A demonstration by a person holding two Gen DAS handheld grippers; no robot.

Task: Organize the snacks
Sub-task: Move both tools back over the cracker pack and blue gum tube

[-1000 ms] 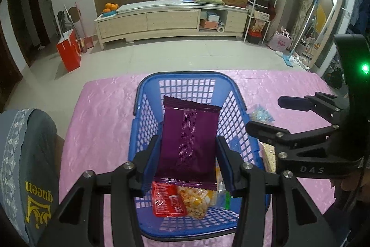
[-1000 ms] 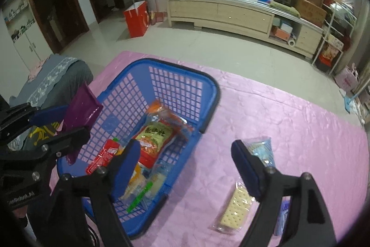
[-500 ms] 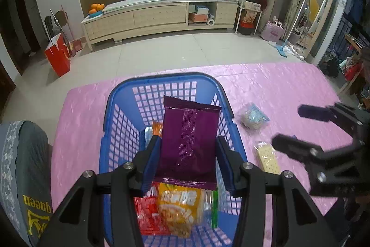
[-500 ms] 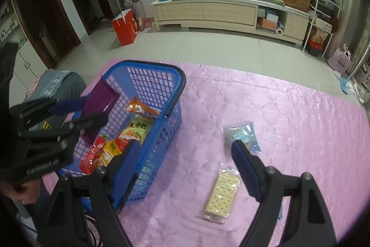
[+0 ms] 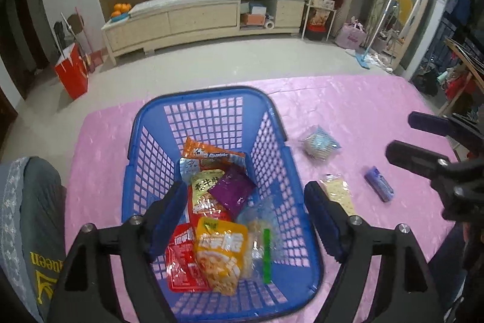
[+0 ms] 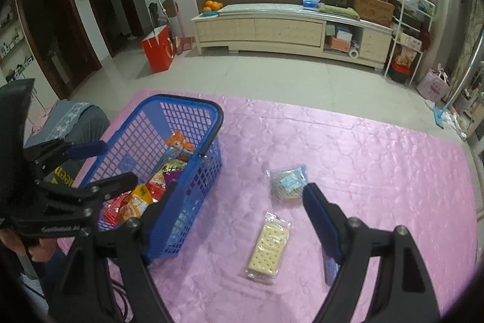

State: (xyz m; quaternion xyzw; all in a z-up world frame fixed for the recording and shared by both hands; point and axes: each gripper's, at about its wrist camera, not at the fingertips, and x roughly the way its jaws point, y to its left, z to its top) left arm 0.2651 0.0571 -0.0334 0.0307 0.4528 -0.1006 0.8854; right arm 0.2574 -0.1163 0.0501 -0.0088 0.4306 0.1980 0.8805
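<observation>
A blue basket (image 5: 208, 99) stands on the pink table and holds several snack packs. A purple pack (image 5: 231, 194) lies on top of them. My left gripper (image 5: 246, 218) is open and empty above the basket's near end; it also shows in the right wrist view (image 6: 103, 164). My right gripper (image 6: 239, 215) is open and empty above a cracker pack (image 6: 267, 247). A light blue pack (image 6: 287, 182) lies just beyond it. A small purple-blue bar (image 5: 378, 183) lies to the right, mostly hidden behind a finger in the right wrist view.
The basket also shows in the right wrist view (image 6: 187, 102). The pink tablecloth (image 6: 378, 171) stretches to the right. A grey cushioned chair (image 5: 27, 217) stands at the table's left side. The table's far edge drops to a tiled floor.
My left gripper opened and the purple pack dropped into the basket. The left gripper drew back a little. My right gripper moved right, over the loose packs.
</observation>
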